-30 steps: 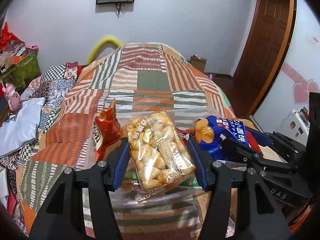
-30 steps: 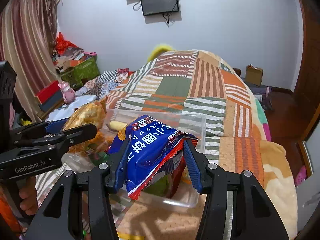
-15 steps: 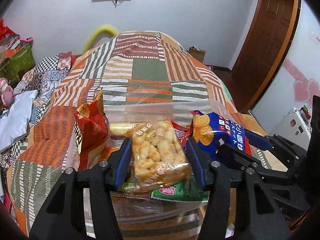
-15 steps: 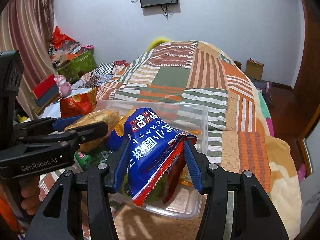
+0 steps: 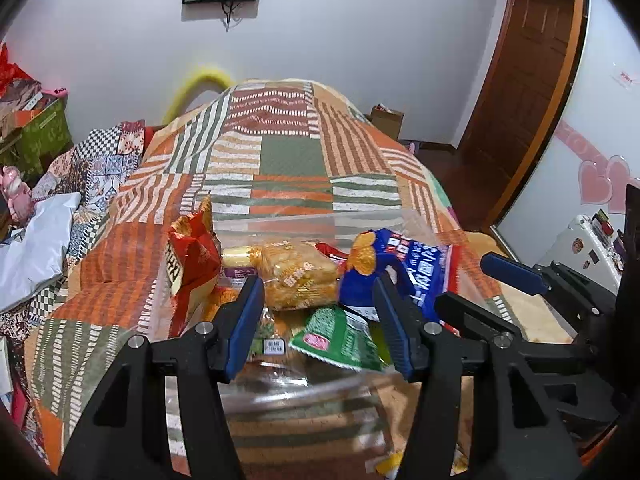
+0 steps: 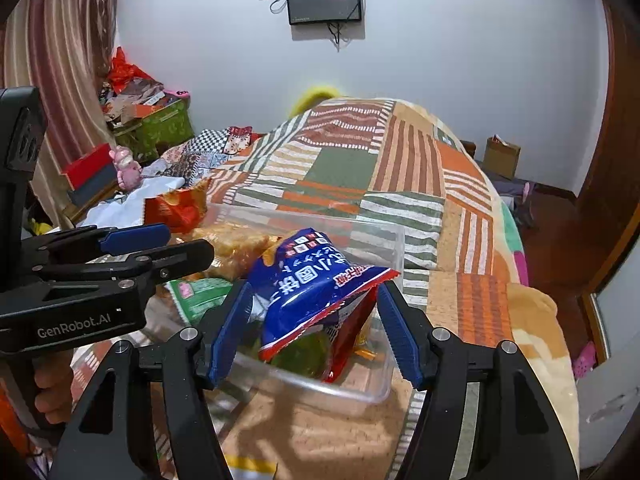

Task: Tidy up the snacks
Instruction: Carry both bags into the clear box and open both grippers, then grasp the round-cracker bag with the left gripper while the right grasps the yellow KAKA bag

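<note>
Snack packets fill a clear rectangular plastic tub [image 6: 394,256] that sits on a patchwork striped bedspread [image 5: 292,156]. At the far left of the left wrist view, a crinkled red and gold foil snack bag [image 5: 192,264] stands upright against the tub's left wall; whether it is inside or just outside cannot be told. Next to it, a transparent packet of pale yellow puffed snacks [image 5: 298,276] lies on top of the pile, just beyond the left gripper [image 5: 320,324], whose blue-padded jaws stand apart with nothing between them. Below that packet lies a flat green packet with a red label [image 5: 340,340]. Further right, a glossy blue snack bag with white lettering and a red edge [image 6: 320,288] leans tilted in the tub. In the right wrist view it lies between the spread jaws of the right gripper [image 6: 316,328], neither pad pressing on it.
</note>
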### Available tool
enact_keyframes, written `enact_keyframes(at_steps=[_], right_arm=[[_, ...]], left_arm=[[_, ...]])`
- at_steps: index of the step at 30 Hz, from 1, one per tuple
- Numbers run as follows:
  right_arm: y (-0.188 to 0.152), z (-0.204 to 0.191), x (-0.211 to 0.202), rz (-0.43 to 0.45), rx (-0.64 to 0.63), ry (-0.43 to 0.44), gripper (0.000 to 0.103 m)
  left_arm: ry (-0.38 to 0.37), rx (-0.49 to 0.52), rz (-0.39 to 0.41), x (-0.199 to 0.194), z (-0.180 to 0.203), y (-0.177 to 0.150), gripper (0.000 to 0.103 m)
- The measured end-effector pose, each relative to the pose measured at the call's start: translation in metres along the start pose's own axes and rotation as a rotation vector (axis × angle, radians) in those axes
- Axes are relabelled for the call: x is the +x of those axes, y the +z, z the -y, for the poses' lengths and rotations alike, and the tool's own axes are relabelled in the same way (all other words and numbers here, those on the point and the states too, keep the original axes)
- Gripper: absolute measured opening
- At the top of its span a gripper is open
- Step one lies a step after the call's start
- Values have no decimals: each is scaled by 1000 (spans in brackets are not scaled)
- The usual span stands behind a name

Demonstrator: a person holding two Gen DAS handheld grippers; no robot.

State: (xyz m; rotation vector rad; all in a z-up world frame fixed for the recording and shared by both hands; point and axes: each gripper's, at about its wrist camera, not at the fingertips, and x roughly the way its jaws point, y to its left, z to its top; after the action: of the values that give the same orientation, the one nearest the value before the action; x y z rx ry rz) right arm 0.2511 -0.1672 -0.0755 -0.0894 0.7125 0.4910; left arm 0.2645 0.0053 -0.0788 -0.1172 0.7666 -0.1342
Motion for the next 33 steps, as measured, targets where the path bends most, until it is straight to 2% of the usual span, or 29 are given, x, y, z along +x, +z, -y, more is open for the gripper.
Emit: enact_keyframes(at_steps=[7,14,17,33], right_arm=[[-5,-3,-28,25,-4,-1,62],[-18,-8,-49,33,-6,0,67],[-28,-9,-53,20,1,3,67],[-98,-38,-20,-198,-25,70,67]], left_arm=[[25,21,50,-40,3,-5,65],[44,25,48,-70,3,-24,71],[50,20,39,-80,2,-38,77],[48,-14,-110,-82,-5,-117,81]])
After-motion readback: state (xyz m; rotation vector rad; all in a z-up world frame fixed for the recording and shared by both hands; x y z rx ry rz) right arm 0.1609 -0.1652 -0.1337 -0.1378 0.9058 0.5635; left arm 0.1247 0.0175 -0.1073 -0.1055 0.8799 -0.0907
